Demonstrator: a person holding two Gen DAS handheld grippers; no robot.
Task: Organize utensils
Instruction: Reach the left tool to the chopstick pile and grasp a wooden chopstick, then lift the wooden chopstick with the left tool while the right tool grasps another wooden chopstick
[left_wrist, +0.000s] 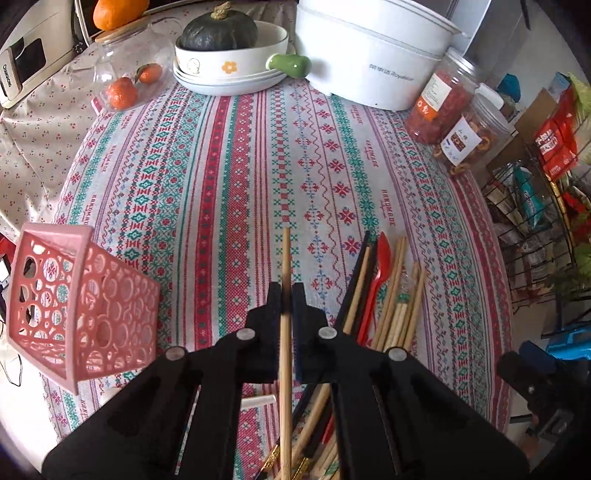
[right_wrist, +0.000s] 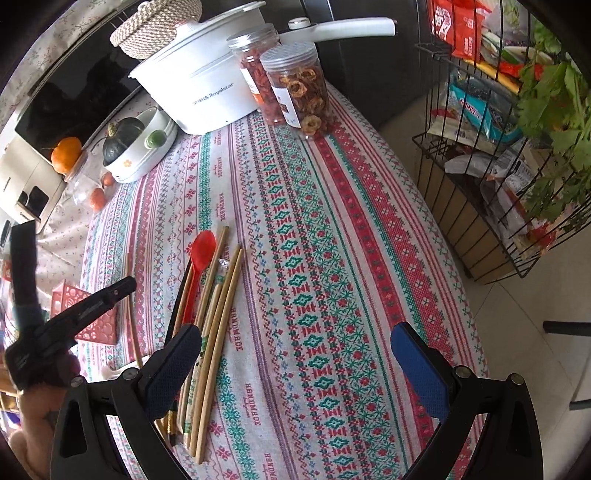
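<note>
My left gripper (left_wrist: 286, 291) is shut on a wooden chopstick (left_wrist: 285, 258) and holds it above the patterned tablecloth, pointing away. A pink perforated utensil basket (left_wrist: 79, 306) lies tilted on its side at the left. A pile of wooden and black chopsticks (left_wrist: 400, 295) with a red plastic spoon (left_wrist: 380, 266) lies on the cloth just right of the left gripper. In the right wrist view my right gripper (right_wrist: 295, 350) is open and empty above the cloth, right of the same pile (right_wrist: 218, 306) and red spoon (right_wrist: 201, 251). The left gripper (right_wrist: 92, 306) and the held chopstick (right_wrist: 129, 295) show at the left there.
A white electric pot (left_wrist: 373, 51), two jars of dried fruit (left_wrist: 454, 118), a bowl with a green squash (left_wrist: 229, 44) and a glass jar with oranges (left_wrist: 129, 77) stand at the table's far side. A wire rack of snacks (right_wrist: 491, 147) stands off the right edge.
</note>
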